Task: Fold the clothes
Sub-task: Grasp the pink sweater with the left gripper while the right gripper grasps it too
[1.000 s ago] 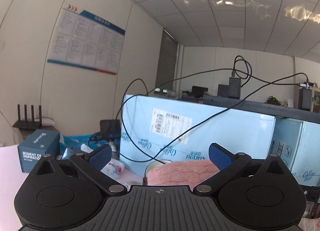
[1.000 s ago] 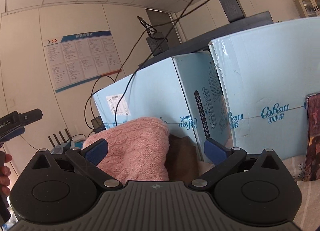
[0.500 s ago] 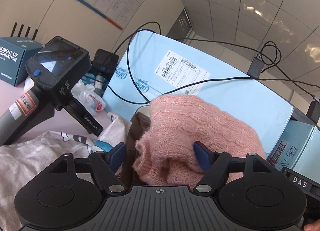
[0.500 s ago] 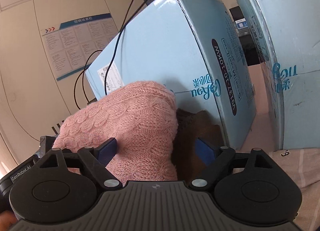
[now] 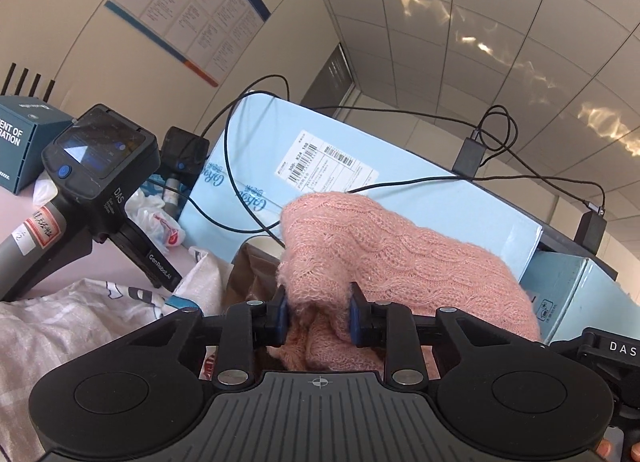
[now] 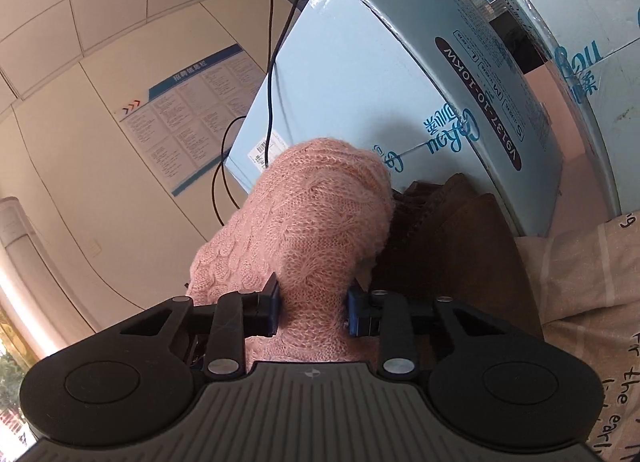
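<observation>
A pink cable-knit sweater (image 5: 392, 250) lies bunched on a pile in front of light blue cartons. My left gripper (image 5: 318, 318) is shut on a fold of it at its near edge. In the right wrist view the same pink sweater (image 6: 316, 221) rises as a mound, and my right gripper (image 6: 313, 312) is shut on its near side. A brown garment (image 6: 452, 246) lies under and to the right of the sweater; it also shows in the left wrist view (image 5: 248, 278).
Light blue cartons (image 5: 332, 165) stand right behind the pile, with black cables (image 5: 240, 149) draped over them. A spare handheld gripper (image 5: 88, 189) stands at the left on the pink table. A printed white sheet (image 6: 592, 302) covers the surface at the right.
Both grippers were open and raised a second ago. They have come down onto the pink sweater and closed on it, one on each side.
</observation>
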A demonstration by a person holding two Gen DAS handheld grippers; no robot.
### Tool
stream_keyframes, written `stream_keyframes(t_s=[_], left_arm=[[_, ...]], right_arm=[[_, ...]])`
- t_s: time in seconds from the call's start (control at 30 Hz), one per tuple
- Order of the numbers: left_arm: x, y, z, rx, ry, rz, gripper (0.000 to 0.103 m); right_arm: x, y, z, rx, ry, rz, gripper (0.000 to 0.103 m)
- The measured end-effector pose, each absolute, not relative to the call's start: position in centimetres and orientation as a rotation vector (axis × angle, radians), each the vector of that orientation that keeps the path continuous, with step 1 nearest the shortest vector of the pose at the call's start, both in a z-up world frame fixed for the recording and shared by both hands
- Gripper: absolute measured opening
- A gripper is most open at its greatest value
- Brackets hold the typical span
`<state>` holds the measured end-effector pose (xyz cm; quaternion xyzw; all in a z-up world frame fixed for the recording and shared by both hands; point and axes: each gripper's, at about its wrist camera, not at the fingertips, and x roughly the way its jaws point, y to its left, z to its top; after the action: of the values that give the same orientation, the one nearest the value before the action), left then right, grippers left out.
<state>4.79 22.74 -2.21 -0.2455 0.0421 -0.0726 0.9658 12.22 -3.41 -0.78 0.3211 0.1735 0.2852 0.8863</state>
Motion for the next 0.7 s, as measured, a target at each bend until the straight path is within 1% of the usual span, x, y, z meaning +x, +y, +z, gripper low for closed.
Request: stream_keyframes(t_s=[0.17, 0.33, 0.5, 0.7], left_arm=[[3.0, 21.6, -1.1, -0.45, 0.045, -0.223, 0.026], [0.4, 18.7, -0.7, -0.376, 0.053, -0.309, 0.026], [-1.8, 15.7, -0.7, -0.347, 0.101, -0.413, 0.026], [-3.7, 11.0, -1.3, -0.291, 0.196, -0.556, 0.026]], right_arm=[[8.4, -5.9, 0.4, 0.682, 0.336, 0.642, 0.028], [4.3, -8.6, 1.7, 0.64, 0.32, 0.615, 0.028], [-0.5, -11.8, 2.1, 0.569, 0.319, 0.569, 0.027], [-5.6, -16.6, 0.7, 0.557, 0.341, 0.454, 0.027]])
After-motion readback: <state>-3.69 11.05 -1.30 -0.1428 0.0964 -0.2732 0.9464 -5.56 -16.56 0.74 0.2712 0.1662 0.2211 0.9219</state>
